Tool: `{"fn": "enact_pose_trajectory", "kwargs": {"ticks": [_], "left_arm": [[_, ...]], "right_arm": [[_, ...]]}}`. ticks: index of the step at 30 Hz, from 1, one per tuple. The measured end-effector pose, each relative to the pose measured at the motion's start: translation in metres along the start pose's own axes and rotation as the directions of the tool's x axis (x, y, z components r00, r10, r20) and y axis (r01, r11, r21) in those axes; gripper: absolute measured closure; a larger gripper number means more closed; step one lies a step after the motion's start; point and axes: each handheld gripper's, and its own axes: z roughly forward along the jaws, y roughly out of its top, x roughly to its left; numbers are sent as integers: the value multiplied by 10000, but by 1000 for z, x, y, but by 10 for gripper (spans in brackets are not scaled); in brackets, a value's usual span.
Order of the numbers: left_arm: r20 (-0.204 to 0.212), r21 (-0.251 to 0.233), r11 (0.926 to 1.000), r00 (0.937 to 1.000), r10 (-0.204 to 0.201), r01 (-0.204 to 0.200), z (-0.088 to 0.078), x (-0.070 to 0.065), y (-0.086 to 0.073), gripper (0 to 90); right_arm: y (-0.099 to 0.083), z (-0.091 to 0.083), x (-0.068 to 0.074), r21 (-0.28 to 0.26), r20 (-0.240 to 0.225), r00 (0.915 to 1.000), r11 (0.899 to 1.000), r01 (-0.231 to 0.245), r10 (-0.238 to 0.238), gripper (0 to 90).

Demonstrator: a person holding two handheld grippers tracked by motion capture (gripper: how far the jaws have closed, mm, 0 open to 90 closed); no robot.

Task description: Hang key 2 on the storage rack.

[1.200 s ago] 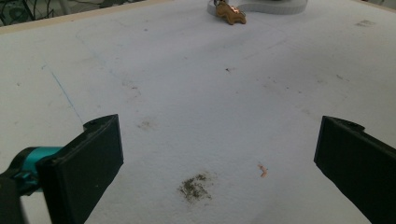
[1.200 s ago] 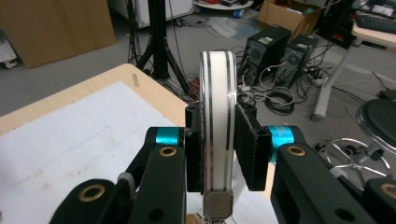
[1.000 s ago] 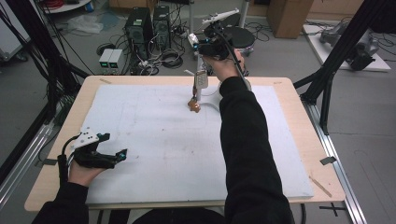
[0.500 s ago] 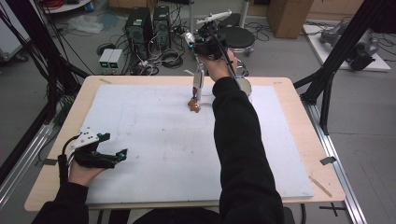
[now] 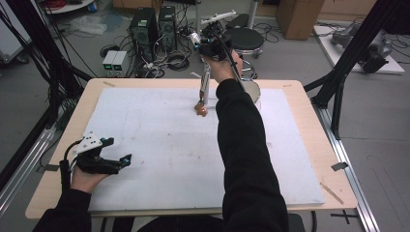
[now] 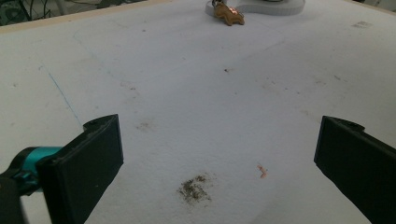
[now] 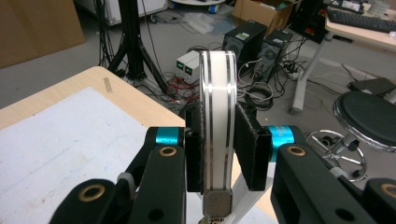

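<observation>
— While the right arm stretches far forward over the white foam-covered table [image 5: 145, 145], how does its tool sit?

— The right tool [image 5: 207, 79] is held near the table's far edge, lifted above the surface, hand [image 5: 227, 65] high and jaws pointing down. In the right gripper view its two black padded jaws are clamped on a flat white strip with two dark stripes [image 7: 217, 121], gripped on its broad faces; a small metal mesh piece [image 7: 217, 203] sits at the strip's near end.

— And below it?

— One small brown object [image 5: 201, 109] lies on the table under the strip's lower end; I cannot tell whether they touch. One round white disc [image 5: 251, 89] lies just beside the sleeve.

— The left arm?

— Forearm low at the near left corner, hand [image 5: 84, 176] palm up beneath the left tool [image 5: 123, 160], which rests close to the table, pointing right. Its two black jaws stand wide apart, holding nothing; a dark crumb patch [image 6: 195, 186] and one orange fleck [image 6: 261, 171] lie between them.
</observation>
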Motion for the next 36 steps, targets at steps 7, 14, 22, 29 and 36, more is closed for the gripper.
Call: {"fn": "enact_pose_trajectory", "kwargs": {"ticks": [7,14,22,29,36], "left_arm": [[-29,-7,10000,10000,30,-30,0,0,0,17],[-43,-33,10000,10000,30,-30,-1,0,0,17],[-71,-33,10000,10000,28,-28,-1,-1,0,17],[-53,-3,10000,9999,91,-91,-1,-1,0,17],[-96,11,10000,9999,72,-72,-1,-1,1,17]], "right_arm": [[-4,4,-2,136,-275,9995,9998,-171,174,738],[-11,-5,-9,-57,-856,9923,9959,-907,899,551],[-12,-22,-13,-352,-1051,9878,9922,-1196,1154,122],[-17,-41,-8,-340,-1030,9914,9959,-841,802,5],[-37,-52,-15,-166,-1097,9909,9966,-808,785,5]]}}
